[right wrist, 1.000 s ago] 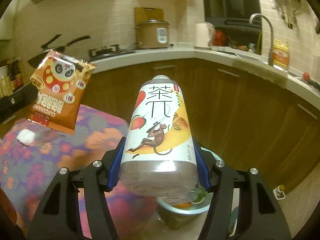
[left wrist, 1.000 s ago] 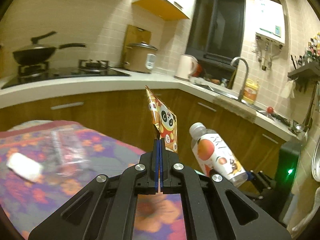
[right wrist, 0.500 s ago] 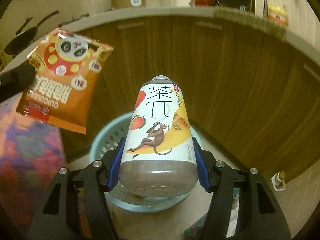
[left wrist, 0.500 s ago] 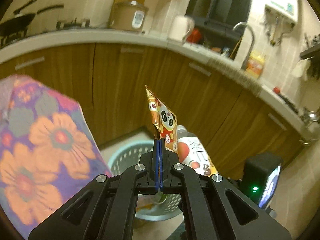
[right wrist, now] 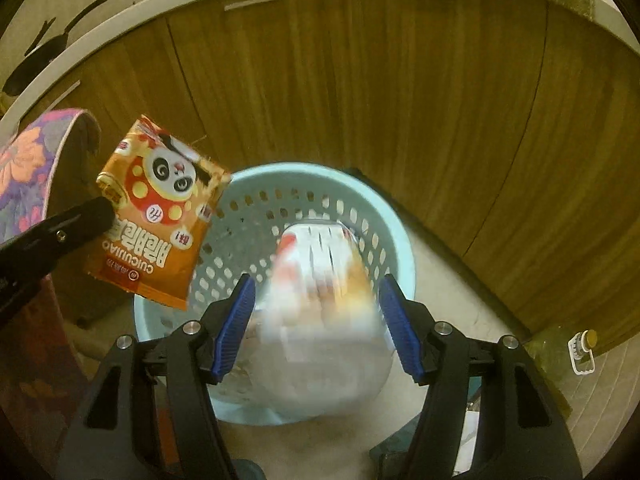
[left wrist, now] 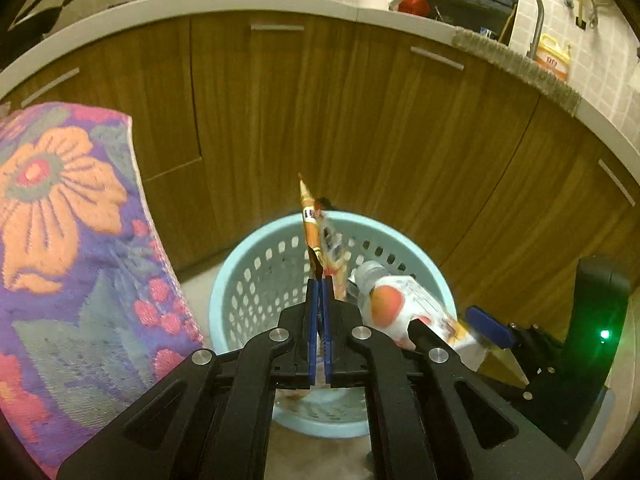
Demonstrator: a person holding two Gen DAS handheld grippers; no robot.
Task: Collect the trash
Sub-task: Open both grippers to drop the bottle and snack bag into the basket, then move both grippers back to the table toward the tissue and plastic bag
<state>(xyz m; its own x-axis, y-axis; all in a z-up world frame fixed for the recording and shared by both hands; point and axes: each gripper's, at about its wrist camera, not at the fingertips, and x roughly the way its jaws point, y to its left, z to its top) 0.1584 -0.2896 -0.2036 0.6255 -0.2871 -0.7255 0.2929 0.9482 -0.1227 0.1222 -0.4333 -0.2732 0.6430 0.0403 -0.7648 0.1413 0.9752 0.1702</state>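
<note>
My left gripper (left wrist: 320, 284) is shut on the edge of an orange snack packet (left wrist: 310, 220) with a panda print (right wrist: 156, 216), held over the left rim of a light blue perforated basket (left wrist: 240, 264). In the right wrist view my right gripper (right wrist: 317, 280) hangs over the basket (right wrist: 396, 232) with its blue pads (right wrist: 236, 320) standing clear of a plastic tea bottle (right wrist: 320, 320). The bottle is blurred between the jaws and points down into the basket. The left wrist view shows the same bottle (left wrist: 400, 308) tilted over the basket's right rim.
A floral cloth (left wrist: 60, 240) drapes over the table edge on the left, close to the basket. Wooden cabinet doors (left wrist: 360, 120) under a pale counter curve behind it. A yellowish bottle (right wrist: 560, 352) stands on the floor at the right. Some rubbish lies in the basket's bottom.
Both grippers came down from above the table to just over the basket. The bottle, gripped sharply before, is now blurred and loose between the right pads. The packet stays clamped.
</note>
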